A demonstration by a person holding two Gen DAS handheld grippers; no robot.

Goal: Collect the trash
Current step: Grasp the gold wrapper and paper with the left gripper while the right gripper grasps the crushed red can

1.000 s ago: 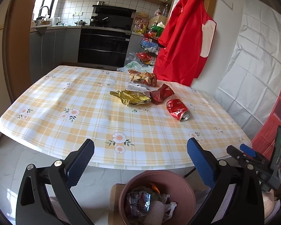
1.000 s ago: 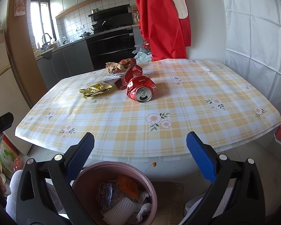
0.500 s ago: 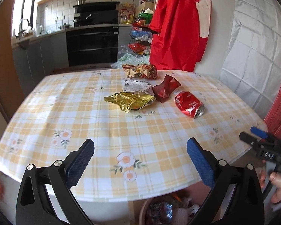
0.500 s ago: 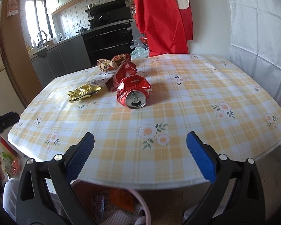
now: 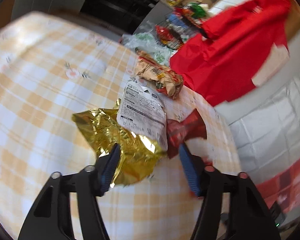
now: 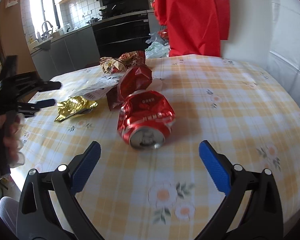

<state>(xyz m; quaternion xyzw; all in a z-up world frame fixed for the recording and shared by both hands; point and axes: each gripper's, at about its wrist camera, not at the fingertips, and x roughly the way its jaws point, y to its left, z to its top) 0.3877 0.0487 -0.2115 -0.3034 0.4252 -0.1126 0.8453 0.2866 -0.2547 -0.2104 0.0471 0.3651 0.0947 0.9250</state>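
In the left wrist view, the left tool [image 5: 148,150] fills the lower middle of the frame; its jaws have just been closing and now stand half apart, with the crumpled gold wrapper [image 5: 118,134] between the blue pads [image 5: 110,166]. The left pad is at the foil's edge; whether either presses on it is lost in the blur. Above the foil, a white printed packet [image 5: 143,110] overlaps it, a dark red wrapper [image 5: 185,129] lies just to its right, and a tan snack bag [image 5: 160,76] sits higher up, all on the yellow checked surface [image 5: 40,92]. A red garment [image 5: 230,56] hangs at upper right.

In the right wrist view, the right tool [image 6: 150,156] is wide open at the bottom of the frame, nothing between its pads. Just above it, at frame centre, lies a crushed red can [image 6: 147,120] on its side, its top facing the camera. At the left edge a hand [image 6: 9,138] grips the other tool's handle.
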